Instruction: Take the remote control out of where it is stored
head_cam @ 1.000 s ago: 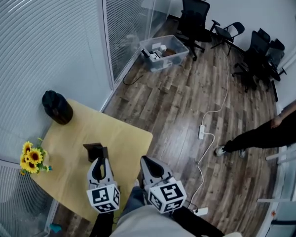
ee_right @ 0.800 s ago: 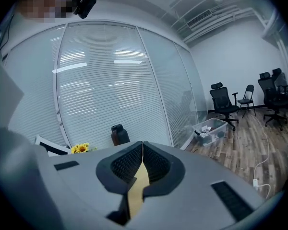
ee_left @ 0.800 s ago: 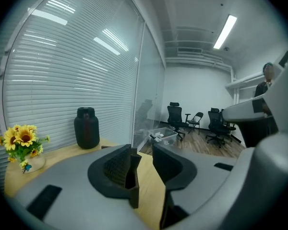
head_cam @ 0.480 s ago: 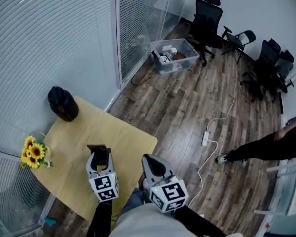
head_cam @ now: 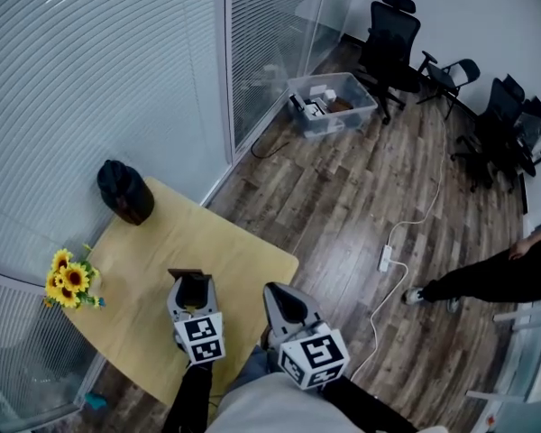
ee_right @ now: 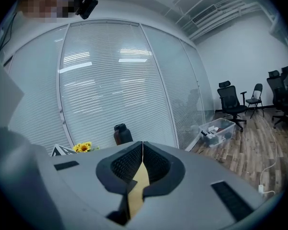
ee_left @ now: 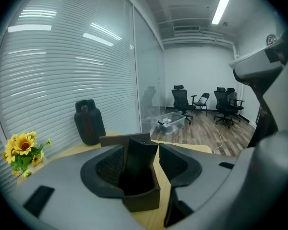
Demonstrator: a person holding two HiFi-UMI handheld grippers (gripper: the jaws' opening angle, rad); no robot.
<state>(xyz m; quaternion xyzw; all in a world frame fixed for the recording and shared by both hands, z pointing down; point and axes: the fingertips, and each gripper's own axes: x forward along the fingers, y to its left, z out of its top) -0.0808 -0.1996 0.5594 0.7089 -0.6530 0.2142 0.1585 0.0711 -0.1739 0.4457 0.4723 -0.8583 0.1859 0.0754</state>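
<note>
**Entry 1, left gripper.** The jaws are opening and now stand wide; a second ago they were nearly closed. The pads are clear of the remote control. It stands upright between them, seated in its dark brown holder.
Judgement: nothing has been lifted, so the removal is still to do. The jaws would need to close on the remote again before it can be pulled straight up.

**Entry 2, right gripper.** The jaws are together and hold nothing. It hangs just beside the left gripper, off the table's near edge.

**Entry 3, yellow table.** There is bare wood on every side of the holder. The space above it looks free. The edge that drops to the floor is near, on the right.

**Entry 4, table corners.** The sunflowers are at the left and the black jug is at the far corner. Both are well apart from the holder. The slatted blinds close off the far side.

**Entry 5, beyond the table.**
- clear storage bin
- office chairs
- a person's leg at the right
</note>
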